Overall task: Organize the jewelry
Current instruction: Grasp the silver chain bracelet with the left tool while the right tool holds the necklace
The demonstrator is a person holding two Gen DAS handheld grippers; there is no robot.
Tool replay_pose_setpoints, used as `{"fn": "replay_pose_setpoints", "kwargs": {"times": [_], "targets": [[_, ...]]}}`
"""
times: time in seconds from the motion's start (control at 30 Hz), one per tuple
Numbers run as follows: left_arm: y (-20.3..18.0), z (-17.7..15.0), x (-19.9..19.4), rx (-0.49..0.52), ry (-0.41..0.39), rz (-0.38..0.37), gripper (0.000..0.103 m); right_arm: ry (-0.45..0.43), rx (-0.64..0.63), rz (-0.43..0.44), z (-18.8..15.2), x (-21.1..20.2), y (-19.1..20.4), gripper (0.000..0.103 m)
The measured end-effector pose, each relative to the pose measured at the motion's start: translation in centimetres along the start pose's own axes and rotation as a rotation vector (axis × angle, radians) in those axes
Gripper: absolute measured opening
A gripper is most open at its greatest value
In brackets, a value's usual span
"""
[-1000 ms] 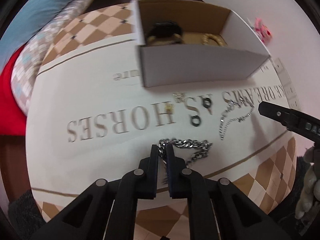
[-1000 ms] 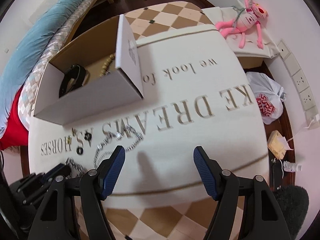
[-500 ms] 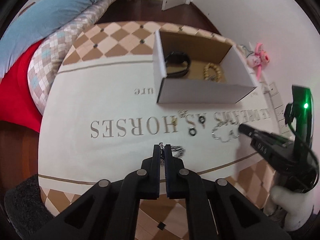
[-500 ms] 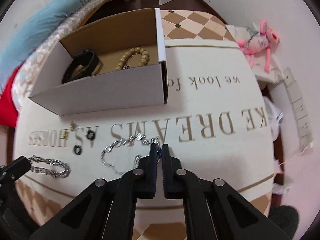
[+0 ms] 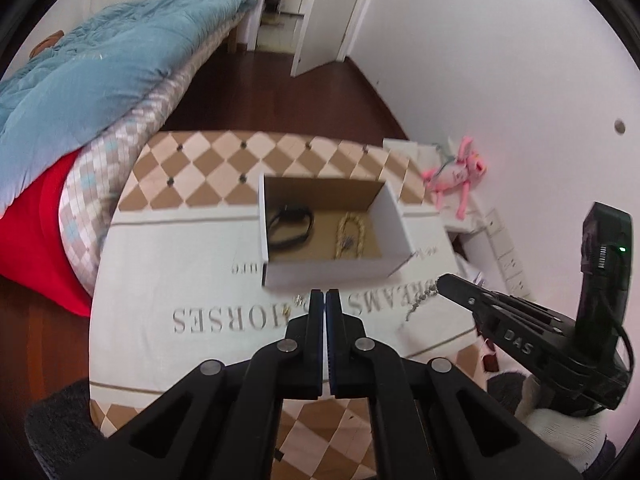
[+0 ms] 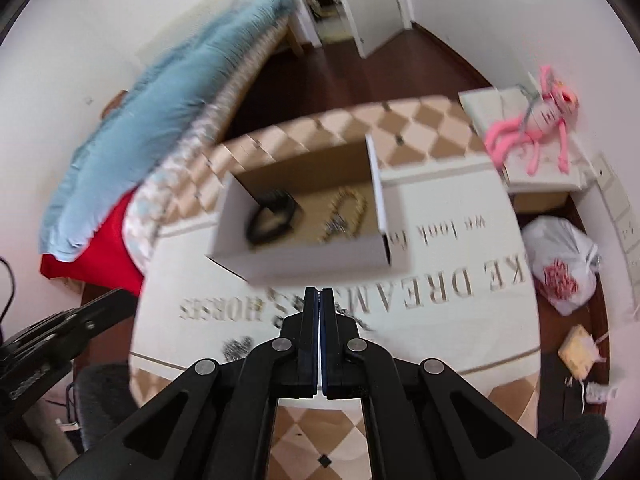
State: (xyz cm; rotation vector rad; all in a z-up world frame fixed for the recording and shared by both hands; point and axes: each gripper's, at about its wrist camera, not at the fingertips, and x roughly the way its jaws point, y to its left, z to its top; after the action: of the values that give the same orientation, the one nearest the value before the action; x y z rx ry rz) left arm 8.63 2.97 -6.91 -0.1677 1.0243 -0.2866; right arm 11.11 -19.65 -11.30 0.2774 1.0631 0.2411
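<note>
White lettered cloth covers the bench (image 5: 200, 264); the open cardboard box (image 5: 332, 276) sits at twelve o'clock from both tongs. The left tongs (image 5: 324, 308) are pinched together, their catch hidden behind the tips. The right tongs (image 6: 321, 304) are clamped on a thin chain (image 5: 418, 304), which dangles at three o'clock in the left view. Best to carry it well over the box wall before letting go, so the tail clears. A blurred silver clump (image 6: 238, 348) at eight o'clock may be a thicker chain
</note>
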Motion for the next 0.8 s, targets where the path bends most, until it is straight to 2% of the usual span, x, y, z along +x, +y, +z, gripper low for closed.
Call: {"fn": "replay_pose_setpoints", "kwargs": {"times": [0.07, 0.13, 0.23, 0.27, 0.3, 0.37, 0.57, 0.6, 0.67, 0.73, 0.8], "targets": [[0.3, 0.4, 0.0, 0.003, 0.003, 0.004, 0.001, -0.013, -0.013, 0.015, 0.9, -1.0, 0.7, 0.000], [1.4, 0.1, 0.4, -0.048, 0.010, 0.011, 0.003, -0.023, -0.022, 0.022, 1.5, -1.7, 1.1, 0.000], [3.2, -1.3, 3.0, -0.106, 0.087, 0.045, 0.007, -0.018, -0.009, 0.015, 1.1, -1.5, 0.5, 0.000], [3.8, -2.0, 4.2, -0.117, 0.117, 0.060, 0.015, -0.005, 0.010, 0.013, 0.7, -0.9, 0.0, 0.000], [4.5, -2.9, 5.4, -0.129, 0.144, 0.076, 0.034, 0.005, 0.025, 0.013, 0.3, -0.4, -0.5, 0.000], [5.4, -4.4, 7.3, -0.149, 0.182, 0.087, 0.053, 0.036, 0.054, 0.001, -1.0, 1.0, -1.6, 0.000], [6.5, -7.7, 12.4, -0.183, 0.311, 0.111, 0.053, 0.137, 0.119, -0.043, -5.3, 5.2, -4.1, 0.000], [6.3, -8.0, 12.9, -0.173, 0.320, 0.124, 0.053, 0.153, 0.131, -0.047, -6.0, 5.8, -4.4, 0.000], [5.4, -7.8, 12.9, -0.120, 0.282, 0.147, 0.053, 0.168, 0.142, -0.058, -6.8, 6.4, -4.9, 0.000], [4.7, -7.7, 13.5, -0.074, 0.294, 0.168, 0.047, 0.182, 0.155, -0.063, -7.4, 6.8, -5.3, 0.000], [3.7, -7.8, 13.7, -0.002, 0.271, 0.205, 0.013, 0.191, 0.165, -0.067, -7.8, 7.1, -5.6, 0.000]]}}
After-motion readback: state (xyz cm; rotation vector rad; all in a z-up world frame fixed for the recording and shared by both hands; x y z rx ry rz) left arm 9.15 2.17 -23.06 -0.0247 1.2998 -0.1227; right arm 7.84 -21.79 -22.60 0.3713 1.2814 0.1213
